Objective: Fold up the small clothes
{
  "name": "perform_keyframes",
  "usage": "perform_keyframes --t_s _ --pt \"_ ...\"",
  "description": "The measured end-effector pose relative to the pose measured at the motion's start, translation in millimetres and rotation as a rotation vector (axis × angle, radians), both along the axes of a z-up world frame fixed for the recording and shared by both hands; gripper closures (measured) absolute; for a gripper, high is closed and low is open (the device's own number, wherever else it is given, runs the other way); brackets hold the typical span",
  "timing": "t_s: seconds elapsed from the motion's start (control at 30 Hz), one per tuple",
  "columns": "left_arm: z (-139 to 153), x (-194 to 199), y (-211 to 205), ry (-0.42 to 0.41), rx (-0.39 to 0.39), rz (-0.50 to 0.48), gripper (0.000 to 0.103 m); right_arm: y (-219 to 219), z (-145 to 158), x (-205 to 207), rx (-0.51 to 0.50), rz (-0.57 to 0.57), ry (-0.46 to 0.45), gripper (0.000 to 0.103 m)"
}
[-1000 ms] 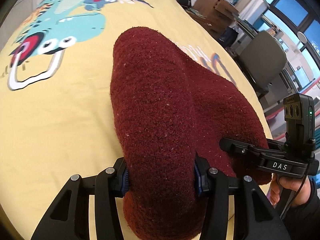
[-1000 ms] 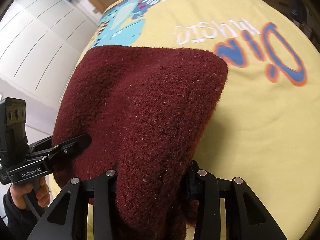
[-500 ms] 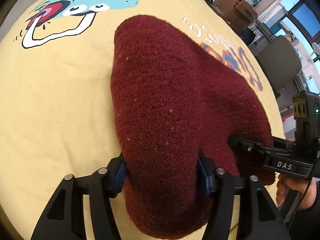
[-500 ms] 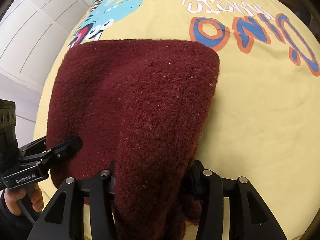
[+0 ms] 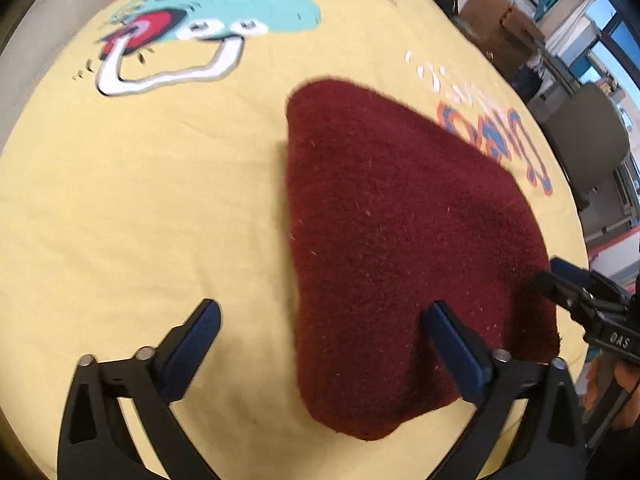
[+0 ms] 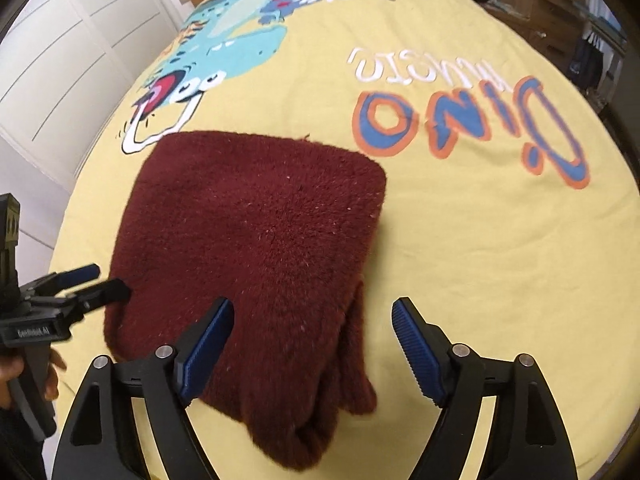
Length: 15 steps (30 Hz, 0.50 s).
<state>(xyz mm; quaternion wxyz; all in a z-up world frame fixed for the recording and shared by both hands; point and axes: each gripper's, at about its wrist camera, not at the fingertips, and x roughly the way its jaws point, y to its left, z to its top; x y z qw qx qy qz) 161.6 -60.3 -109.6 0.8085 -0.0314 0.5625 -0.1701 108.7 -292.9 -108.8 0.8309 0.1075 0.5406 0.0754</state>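
A dark red fuzzy knit garment (image 5: 392, 248) lies folded on the yellow dinosaur-print sheet (image 5: 160, 208); it also shows in the right wrist view (image 6: 256, 240). My left gripper (image 5: 324, 320) is open, its right finger over the garment's near edge and its left finger over bare sheet. My right gripper (image 6: 312, 324) is open, straddling the garment's near right corner. Neither holds anything. The right gripper shows at the right edge of the left wrist view (image 5: 576, 292), and the left gripper at the left edge of the right wrist view (image 6: 80, 284).
The sheet (image 6: 480, 240) carries a dinosaur print (image 6: 208, 60) and "Dino" lettering (image 6: 472, 128). White cabinet doors (image 6: 60, 60) stand on the left. A grey chair (image 5: 588, 140) and cardboard boxes (image 5: 500, 20) stand beyond the right edge of the sheet.
Both grippers have let go of the garment and opened wide. They have pulled back, and the garment now lies flat on the sheet.
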Motion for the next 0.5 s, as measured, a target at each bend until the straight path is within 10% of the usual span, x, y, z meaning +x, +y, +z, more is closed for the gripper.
perform_keyframes --t_s 0.17,0.5 --pt "-9 -7 1 -0.031 0.031 0.001 0.001 -2 -5 -8 0.0 -0.016 -0.034 0.001" --pt "-37 -6 0 -0.052 0.088 0.0 0.001 -25 -39 -8 -0.07 -0.065 -0.03 0.0"
